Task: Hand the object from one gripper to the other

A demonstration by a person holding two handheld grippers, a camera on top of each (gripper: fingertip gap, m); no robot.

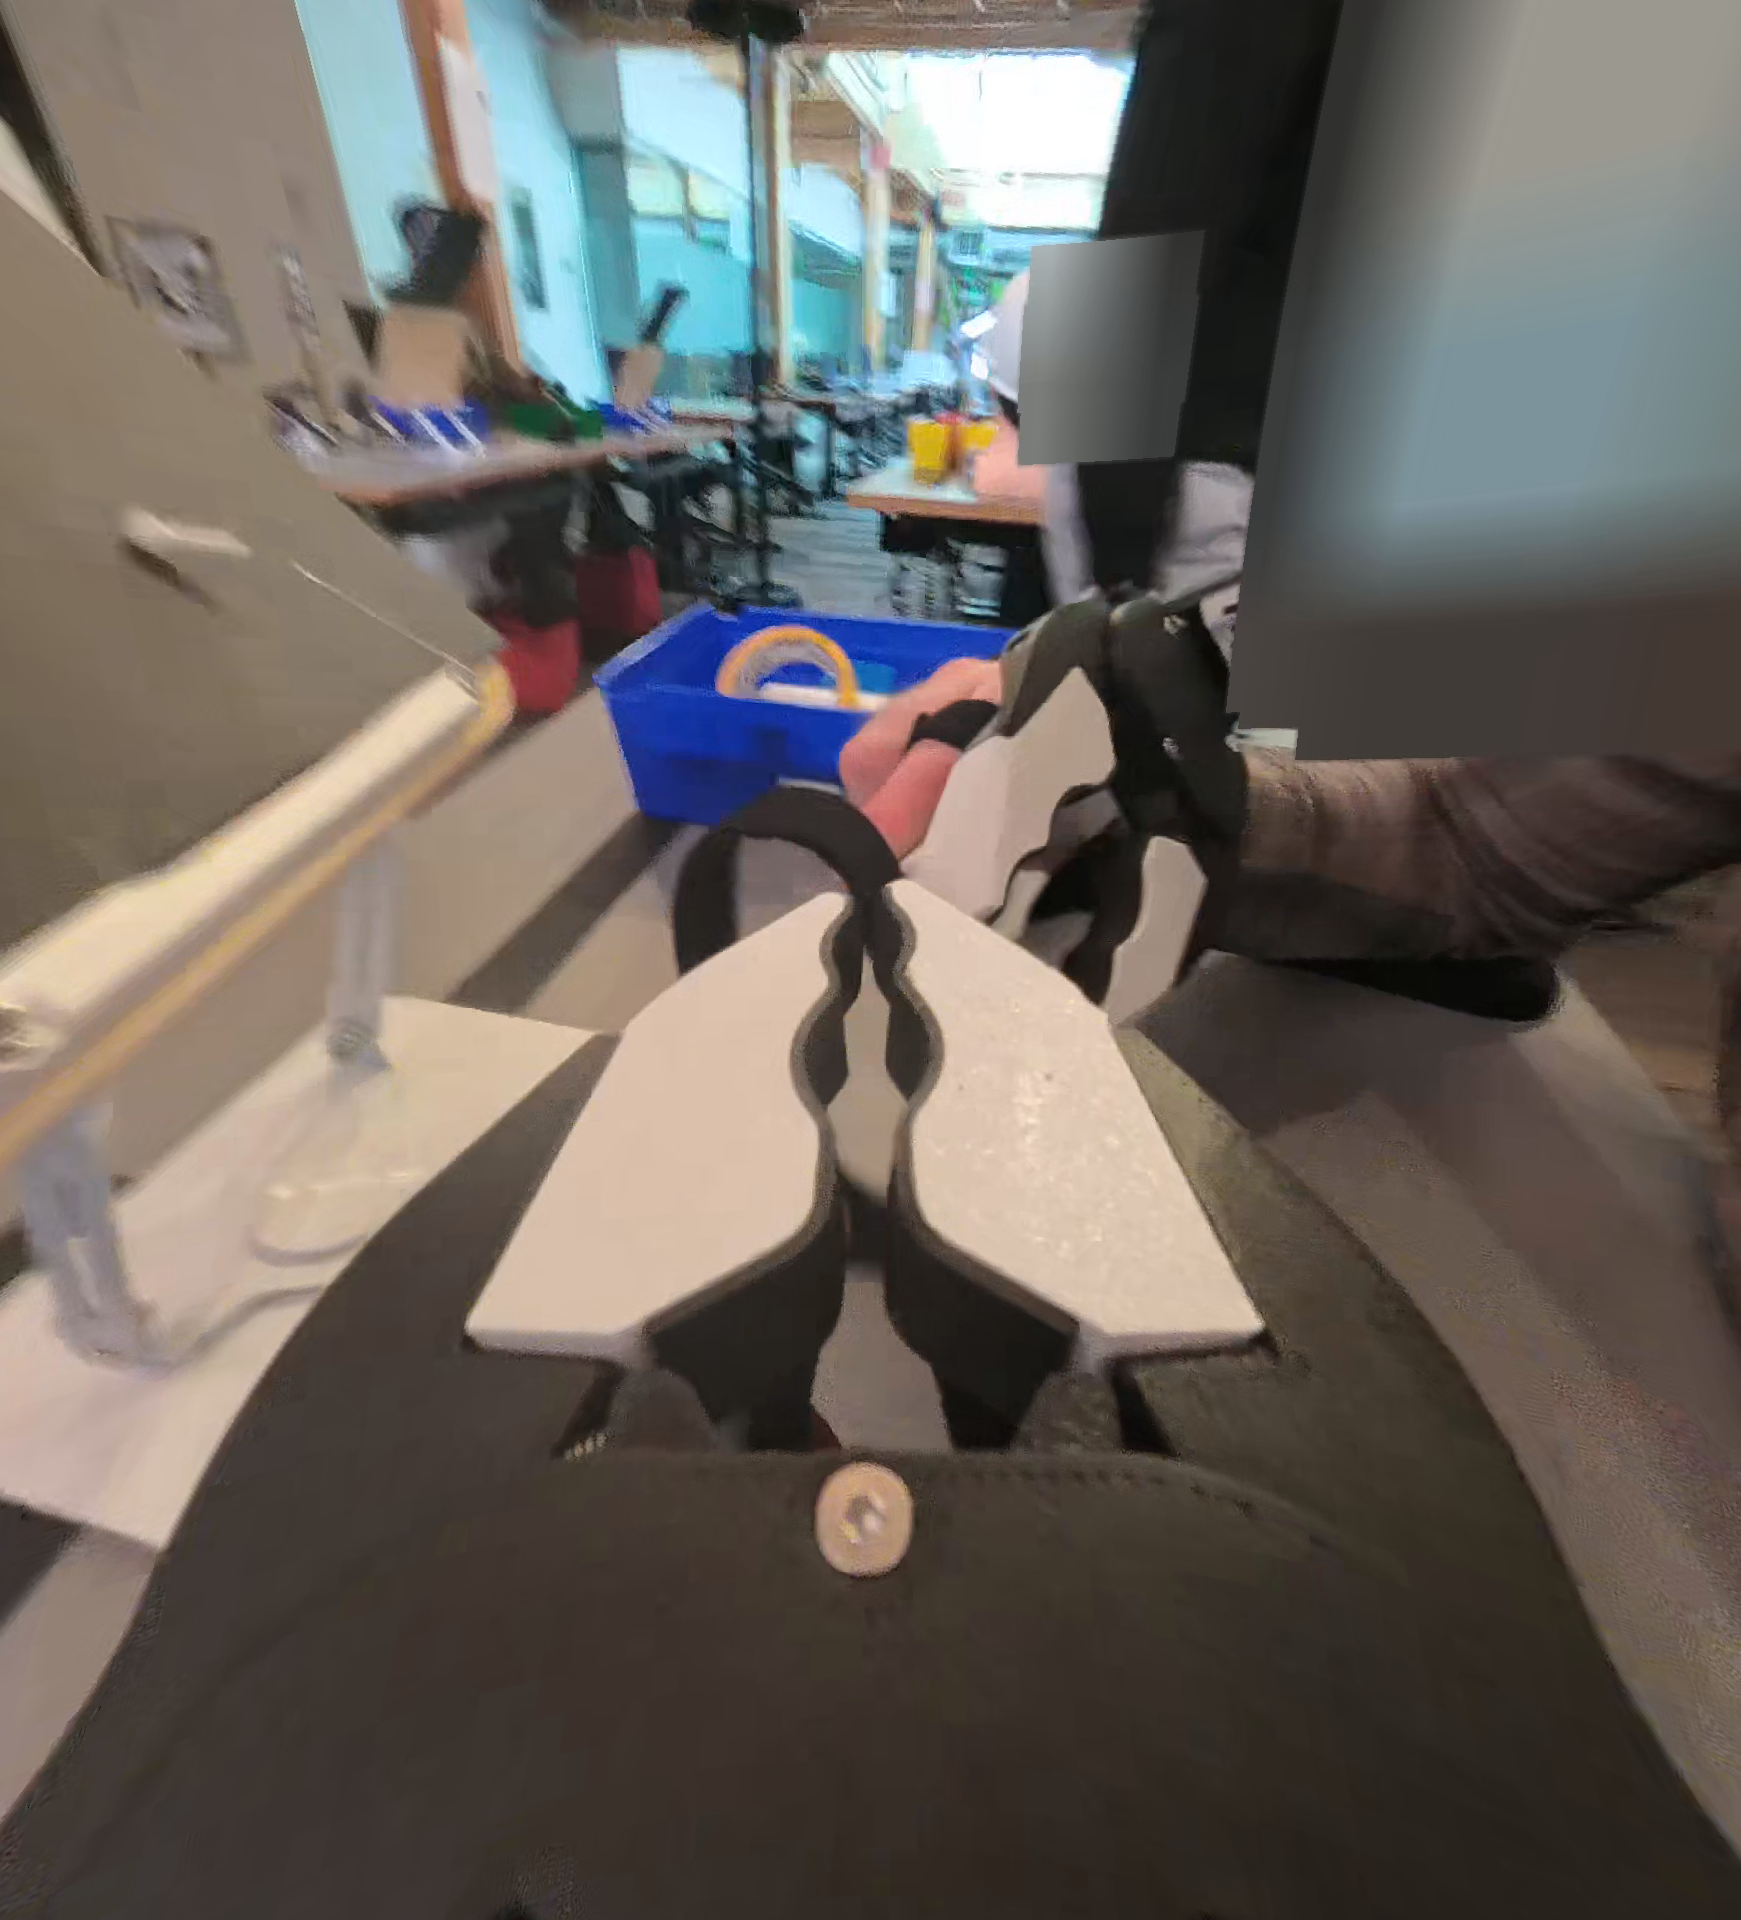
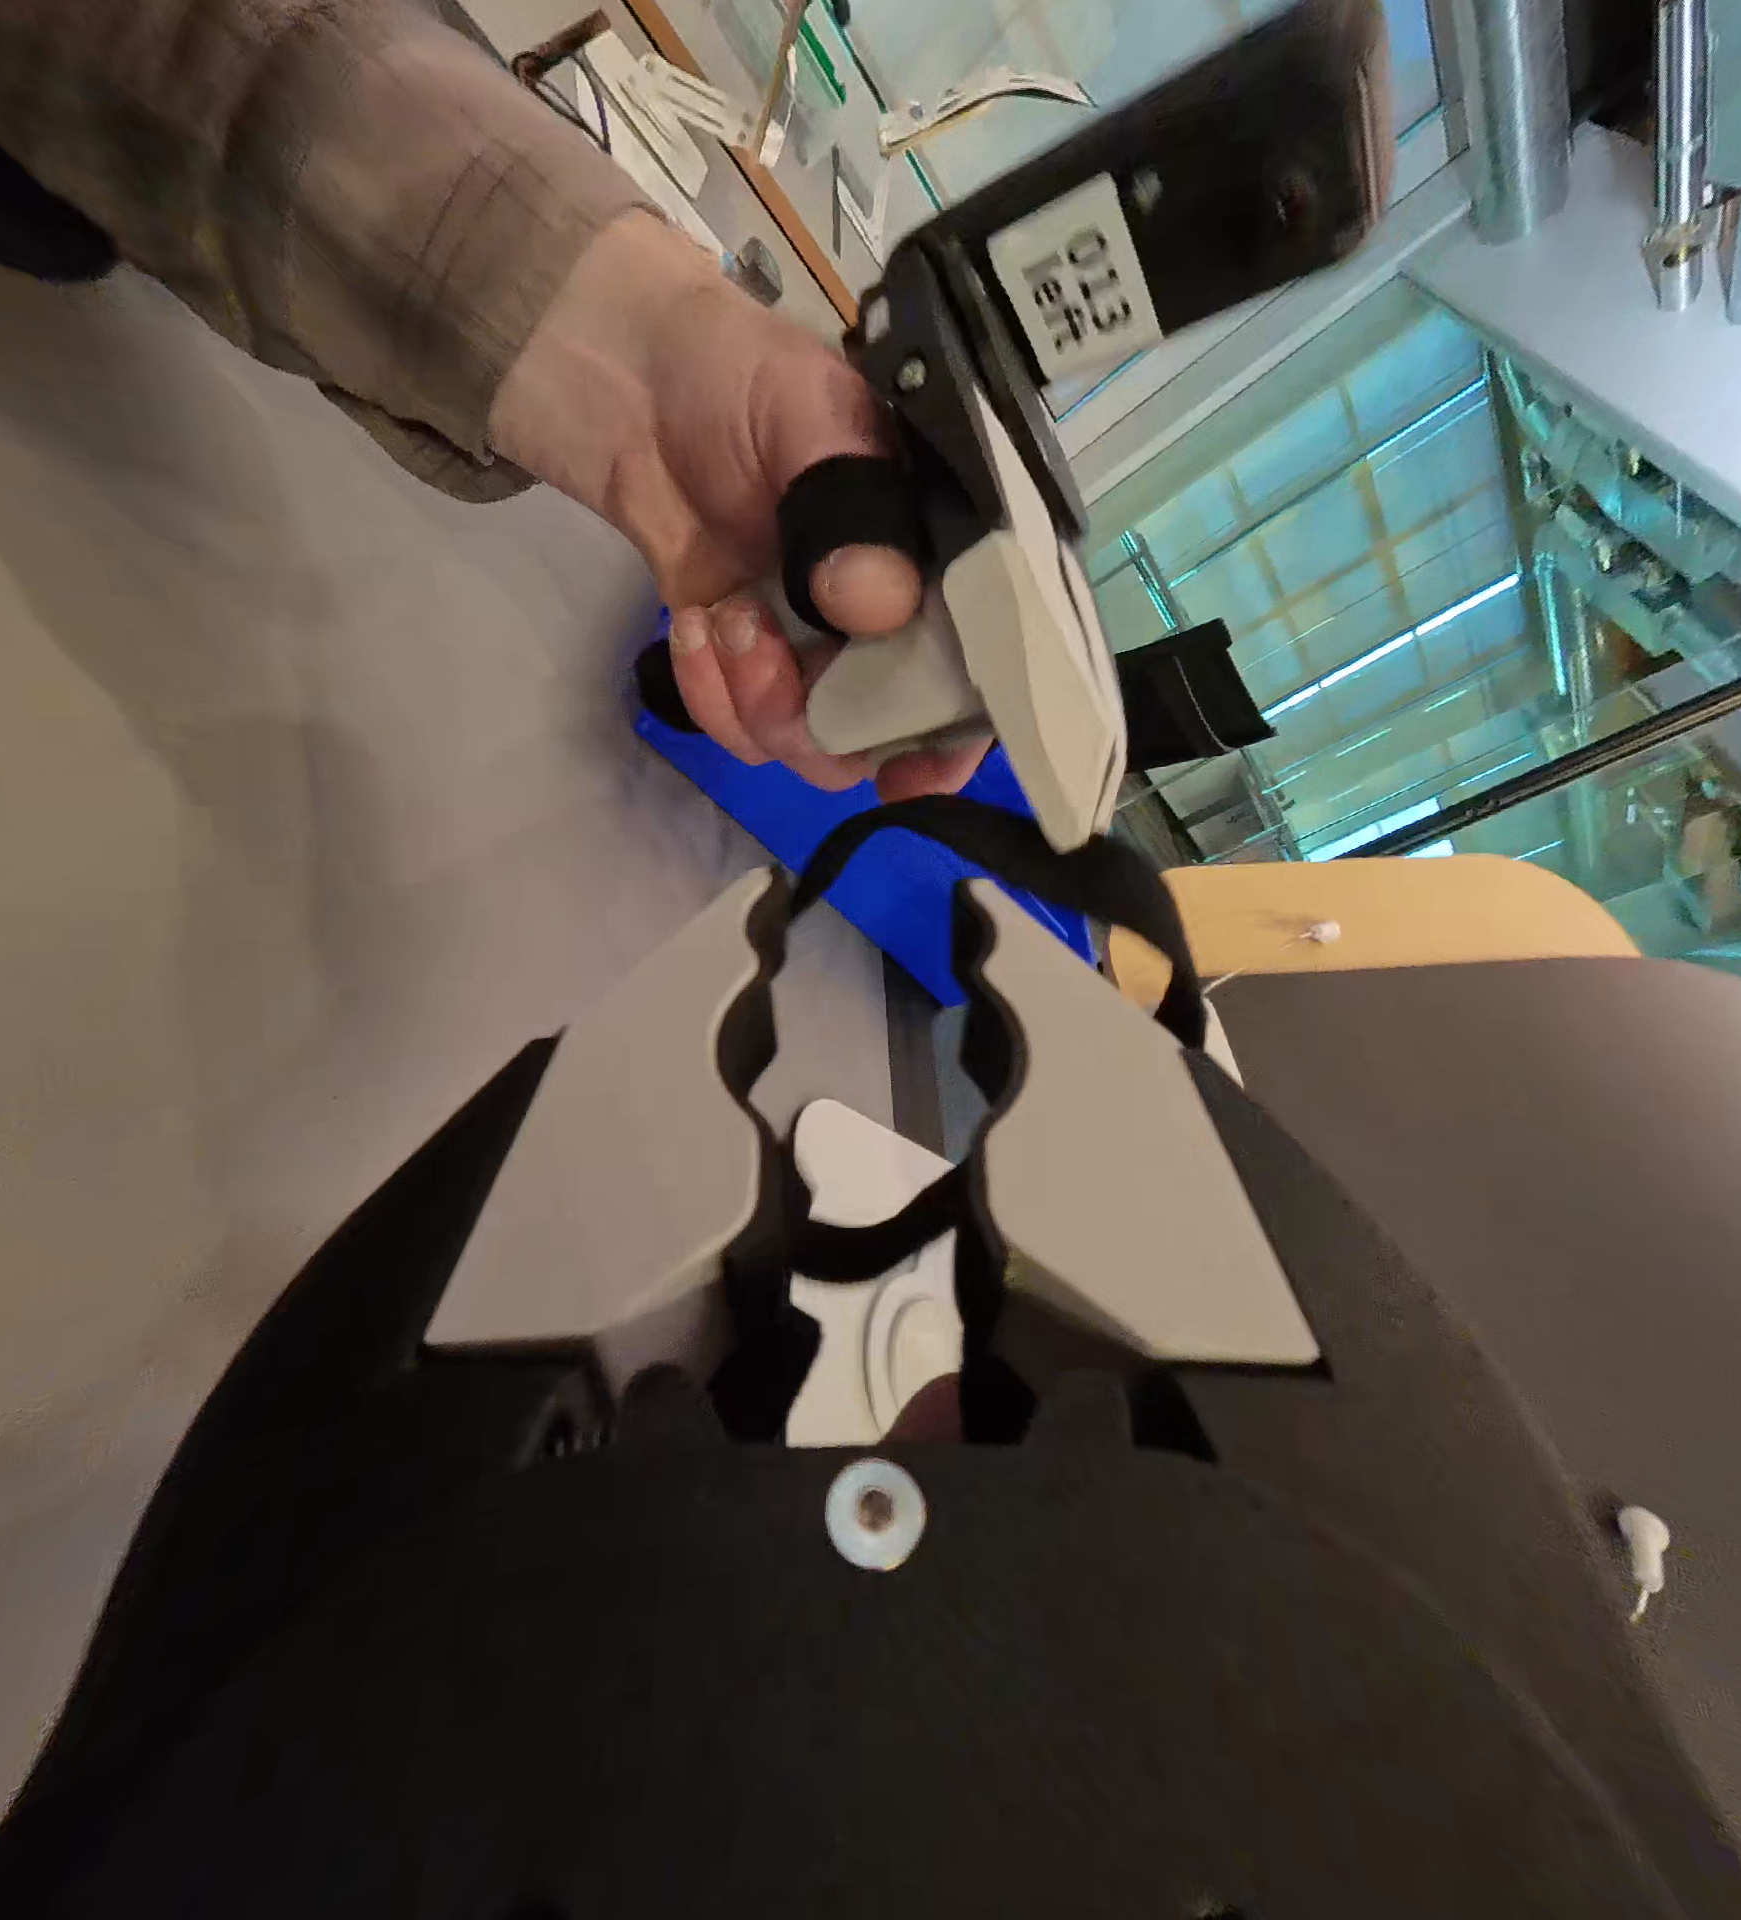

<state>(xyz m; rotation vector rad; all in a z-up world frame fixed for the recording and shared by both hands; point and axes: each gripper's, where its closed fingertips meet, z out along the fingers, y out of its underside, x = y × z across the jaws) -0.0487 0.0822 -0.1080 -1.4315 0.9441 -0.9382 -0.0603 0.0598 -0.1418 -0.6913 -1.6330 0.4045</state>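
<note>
A black fabric band [image 1: 793, 826] arches as a loop just past my left gripper [image 1: 871, 909], whose jaws are shut on one end of it. In the right wrist view the left gripper [image 2: 1079, 826] pinches the same band [image 2: 949, 821] at its fingertips. My right gripper [image 2: 871, 891] is open. The band runs across in front of its spread fingertips [image 2: 757, 904] and is not pressed between the pads. In the left wrist view the right gripper [image 1: 1084, 883] stands open just to the right of my left one.
A blue bin [image 1: 684, 743] holding a tape roll [image 1: 788, 665] stands on the grey table behind the grippers; it also shows in the right wrist view [image 2: 887, 883]. A white base [image 1: 222, 1195] with a clear stand is at left. A person's sleeve [image 1: 1520, 842] is at right. My right fingertips sit around 4 centimeters from my left ones.
</note>
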